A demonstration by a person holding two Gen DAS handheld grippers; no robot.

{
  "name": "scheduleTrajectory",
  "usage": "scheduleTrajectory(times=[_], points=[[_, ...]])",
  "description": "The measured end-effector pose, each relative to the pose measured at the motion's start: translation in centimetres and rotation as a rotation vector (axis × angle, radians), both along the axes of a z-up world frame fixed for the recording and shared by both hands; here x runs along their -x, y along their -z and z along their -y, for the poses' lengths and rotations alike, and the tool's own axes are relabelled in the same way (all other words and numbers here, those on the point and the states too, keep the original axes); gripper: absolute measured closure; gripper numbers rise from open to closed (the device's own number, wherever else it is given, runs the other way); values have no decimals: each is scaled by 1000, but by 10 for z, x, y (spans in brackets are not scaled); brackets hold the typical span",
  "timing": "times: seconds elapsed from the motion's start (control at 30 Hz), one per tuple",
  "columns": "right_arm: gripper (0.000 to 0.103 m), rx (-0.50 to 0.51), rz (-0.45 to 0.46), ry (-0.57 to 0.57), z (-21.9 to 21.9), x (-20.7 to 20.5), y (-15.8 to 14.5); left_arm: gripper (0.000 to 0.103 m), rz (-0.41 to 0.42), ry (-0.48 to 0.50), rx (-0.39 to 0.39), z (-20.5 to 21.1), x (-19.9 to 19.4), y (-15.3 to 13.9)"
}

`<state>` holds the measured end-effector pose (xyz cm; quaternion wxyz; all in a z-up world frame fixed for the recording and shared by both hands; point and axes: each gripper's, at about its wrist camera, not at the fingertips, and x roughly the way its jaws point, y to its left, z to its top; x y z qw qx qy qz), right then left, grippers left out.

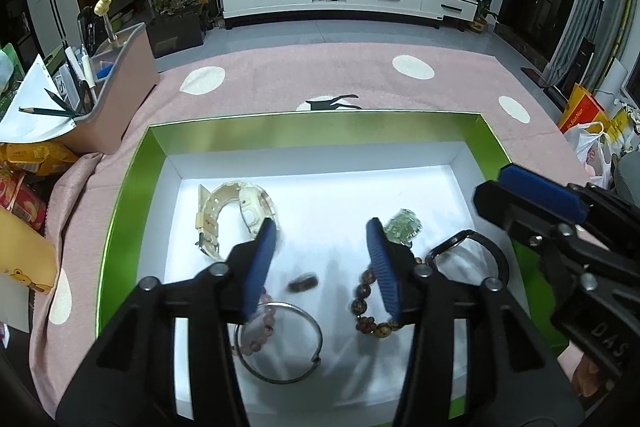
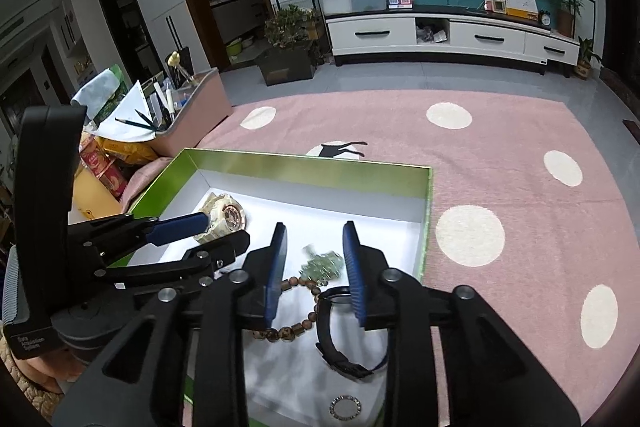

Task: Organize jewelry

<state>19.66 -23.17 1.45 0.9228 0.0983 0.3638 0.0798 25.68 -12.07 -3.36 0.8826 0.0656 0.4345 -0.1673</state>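
The left gripper (image 1: 322, 259) hangs over the near half of the green box (image 1: 132, 195), jaws parted about halfway with nothing between the blue pads; a small dark blurred piece (image 1: 303, 283) lies on the white box floor under the gap, and what it is cannot be told. Just nearer in the box, a thin silver bangle (image 1: 280, 343) overlaps a pink bead bracelet (image 1: 256, 337). A brown wooden bead bracelet (image 1: 368, 311) lies partly behind the left gripper's right pad. Towards the box's far left sits a cream watch (image 1: 234, 211); a pale green bead piece (image 1: 402, 227) lies near the middle, and a black watch (image 1: 468, 255) curls by the right wall. The right gripper (image 2: 314, 267) hovers over that side, jaws narrowly parted and empty, above the wooden beads and the black watch. The box rests on a pink cloth (image 1: 80, 187).
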Motion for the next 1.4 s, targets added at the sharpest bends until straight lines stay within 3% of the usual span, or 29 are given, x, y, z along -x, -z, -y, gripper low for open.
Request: scheduleTrajectory(times=[0.07,0.47,0.6,1.0,1.4], points=[[66,-5,11,11,3,8,-4,43,3,-3,-1,-2,5,-2],[25,-48,81,110,17,82,-24,7,52,-35,6,-32,53,-28],[18,-32,78,112,10,107,-25,5,51,-54,6,-44,77,-31],[15,-55,85,82,-1,176,-28,3,34,-124,29,-88,153,-30],[15,-51,73,74,-8,210,-26,3,5,-140,50,-105,193,-22]])
